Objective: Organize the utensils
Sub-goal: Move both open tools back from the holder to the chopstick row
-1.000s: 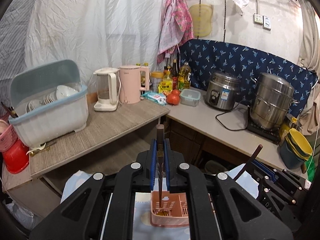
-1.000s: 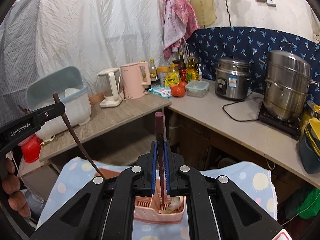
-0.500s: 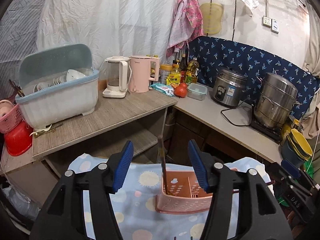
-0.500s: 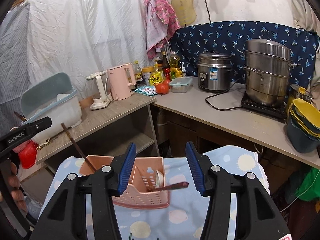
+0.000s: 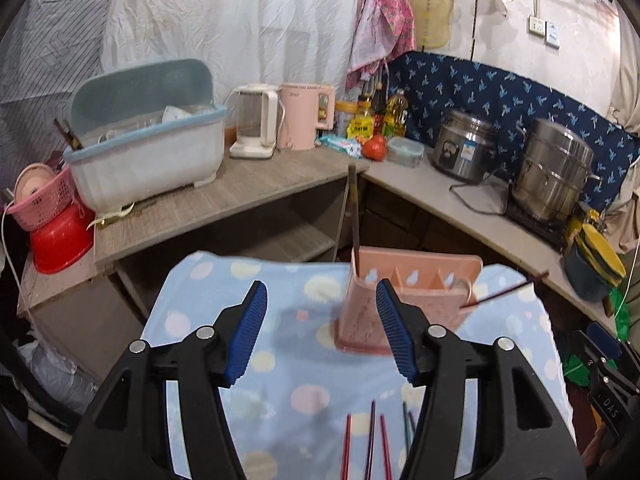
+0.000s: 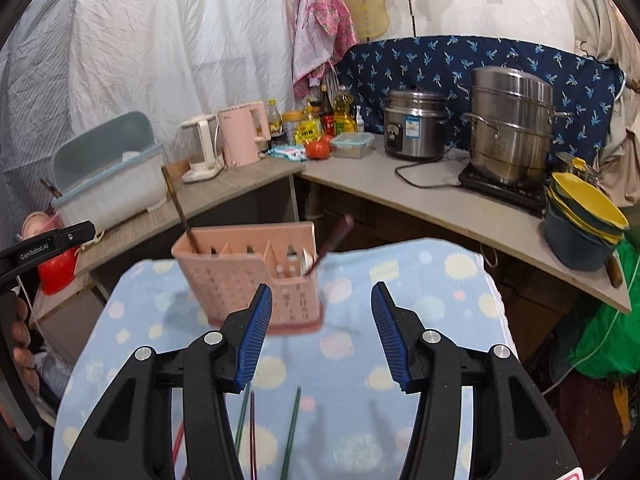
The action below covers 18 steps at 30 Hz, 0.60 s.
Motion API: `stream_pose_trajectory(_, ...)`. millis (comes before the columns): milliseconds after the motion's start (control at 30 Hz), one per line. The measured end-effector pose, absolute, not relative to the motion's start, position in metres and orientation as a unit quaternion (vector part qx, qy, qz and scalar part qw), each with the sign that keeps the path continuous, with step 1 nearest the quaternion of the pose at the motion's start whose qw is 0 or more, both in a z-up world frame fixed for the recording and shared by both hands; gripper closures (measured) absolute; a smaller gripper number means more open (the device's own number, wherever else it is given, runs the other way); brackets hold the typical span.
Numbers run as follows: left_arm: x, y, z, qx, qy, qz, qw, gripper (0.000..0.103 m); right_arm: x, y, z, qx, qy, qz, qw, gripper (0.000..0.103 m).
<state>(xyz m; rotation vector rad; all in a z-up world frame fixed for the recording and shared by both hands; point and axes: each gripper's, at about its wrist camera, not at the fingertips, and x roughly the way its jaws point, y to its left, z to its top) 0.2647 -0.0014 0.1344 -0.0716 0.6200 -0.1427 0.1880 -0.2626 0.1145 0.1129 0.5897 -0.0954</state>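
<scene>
Both grippers' jaws apart over dotted blue cloth [image 5: 280,380] w/ pink caddy [image 6: 240,276], kitchen counter [image 6: 400,196] behind.

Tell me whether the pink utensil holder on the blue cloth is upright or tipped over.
Upright. The pink utensil holder stands on its base on the dotted blue cloth, open top upward, with two dark chopsticks sticking out of it.

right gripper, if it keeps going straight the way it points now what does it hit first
Probably the dotted blue cloth, just right of the pink utensil caddy; its open jaws hold nothing, and depth is hard to judge.
</scene>
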Motion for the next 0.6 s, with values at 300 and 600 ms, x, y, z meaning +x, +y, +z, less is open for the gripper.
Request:
stream_pose_trajectory(300,0.201,0.008,0.083,-0.022,0.342,-0.054,0.938,0.049,0.125,-0.248,0.074,0.042,0.332,-0.05,0.941,0.053)
stream_pose_trajectory(600,0.146,0.022,0.03,-0.035,0.392,-0.053,0.918,0.049,0.079,-0.234,0.02,0.046,0.388,-0.052,0.919,0.053)
